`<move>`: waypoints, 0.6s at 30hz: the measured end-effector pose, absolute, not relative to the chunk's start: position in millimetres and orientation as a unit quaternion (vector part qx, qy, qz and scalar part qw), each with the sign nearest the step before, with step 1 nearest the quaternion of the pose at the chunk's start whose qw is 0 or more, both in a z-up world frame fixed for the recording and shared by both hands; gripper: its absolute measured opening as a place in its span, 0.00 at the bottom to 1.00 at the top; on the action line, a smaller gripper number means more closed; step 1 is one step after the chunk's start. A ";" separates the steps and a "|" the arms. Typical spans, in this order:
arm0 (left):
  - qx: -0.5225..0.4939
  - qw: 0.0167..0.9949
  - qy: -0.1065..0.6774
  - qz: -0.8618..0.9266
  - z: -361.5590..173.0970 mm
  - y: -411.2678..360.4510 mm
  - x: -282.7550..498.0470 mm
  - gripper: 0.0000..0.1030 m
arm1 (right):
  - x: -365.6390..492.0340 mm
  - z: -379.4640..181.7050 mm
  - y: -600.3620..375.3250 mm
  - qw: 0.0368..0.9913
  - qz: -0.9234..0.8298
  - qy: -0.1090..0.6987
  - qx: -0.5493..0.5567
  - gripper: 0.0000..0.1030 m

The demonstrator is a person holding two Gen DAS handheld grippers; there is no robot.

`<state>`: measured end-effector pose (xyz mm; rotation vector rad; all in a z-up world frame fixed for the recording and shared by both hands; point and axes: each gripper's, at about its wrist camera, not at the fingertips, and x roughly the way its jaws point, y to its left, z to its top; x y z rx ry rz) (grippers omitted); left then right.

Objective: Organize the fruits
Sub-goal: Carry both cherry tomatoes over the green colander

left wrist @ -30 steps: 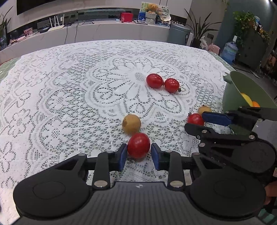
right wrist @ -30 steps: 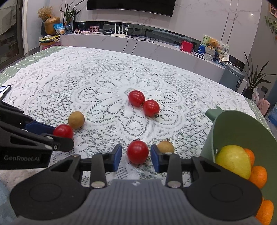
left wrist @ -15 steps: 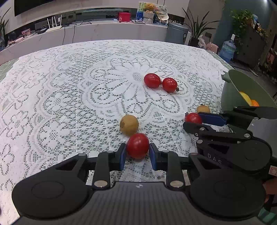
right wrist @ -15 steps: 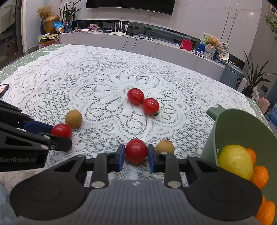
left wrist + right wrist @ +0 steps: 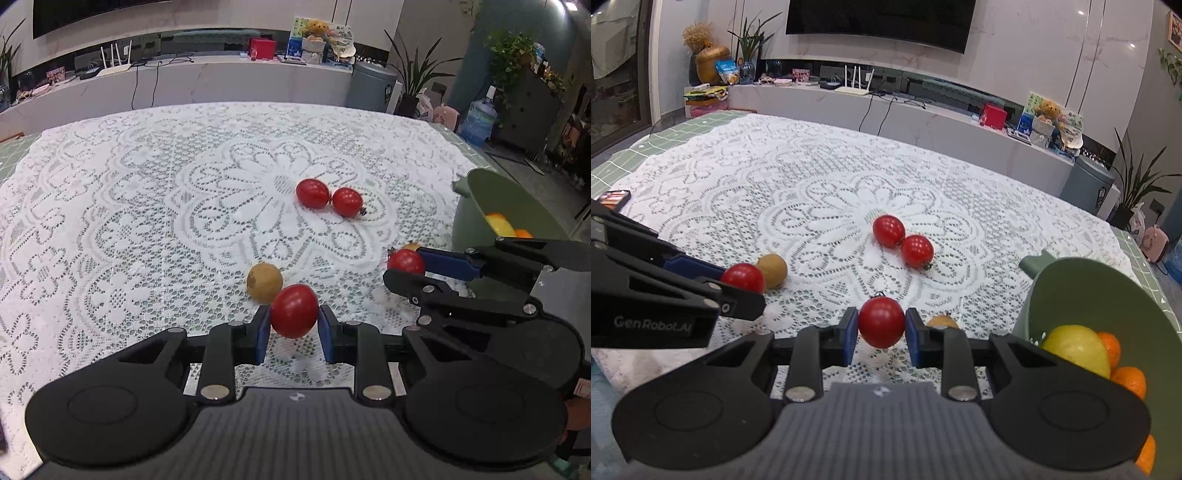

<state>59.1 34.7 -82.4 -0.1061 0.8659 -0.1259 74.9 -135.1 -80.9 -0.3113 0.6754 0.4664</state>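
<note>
My left gripper (image 5: 293, 325) is shut on a red tomato (image 5: 294, 311), its blue pads pressing both sides. A brown round fruit (image 5: 264, 283) lies just behind it. My right gripper (image 5: 881, 330) is shut on another red tomato (image 5: 881, 327), with a second brown fruit (image 5: 942, 321) partly hidden behind its right finger. Both held tomatoes seem lifted slightly off the lace cloth. Two more red tomatoes (image 5: 328, 197) lie together near the cloth's centre. The green basket (image 5: 1082, 291) at right holds a yellow fruit (image 5: 1076, 349) and oranges (image 5: 1128, 380).
A white lace cloth (image 5: 147, 206) covers the table. A phone (image 5: 613, 195) lies at the cloth's left edge. Beyond the far edge stand a low white counter (image 5: 923, 122), a grey bin (image 5: 371, 86) and potted plants.
Both grippers closed their pads onto the tomatoes that sat between them. Both tomatoes now sit a little higher against the cloth.
</note>
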 end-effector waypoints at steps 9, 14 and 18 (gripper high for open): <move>-0.057 0.909 0.407 -0.070 -61.0 27.0 53.4 0.30 | 59.3 -54.6 -149.8 0.916 0.232 0.296 -0.141 0.23; -0.056 0.914 0.395 -0.078 -47.9 19.7 50.1 0.30 | 51.7 -40.0 -163.5 0.922 0.231 0.284 -0.130 0.23; -0.060 0.915 0.388 -0.088 -38.7 13.3 49.2 0.30 | 48.8 -29.6 -177.8 0.925 0.228 0.285 -0.109 0.23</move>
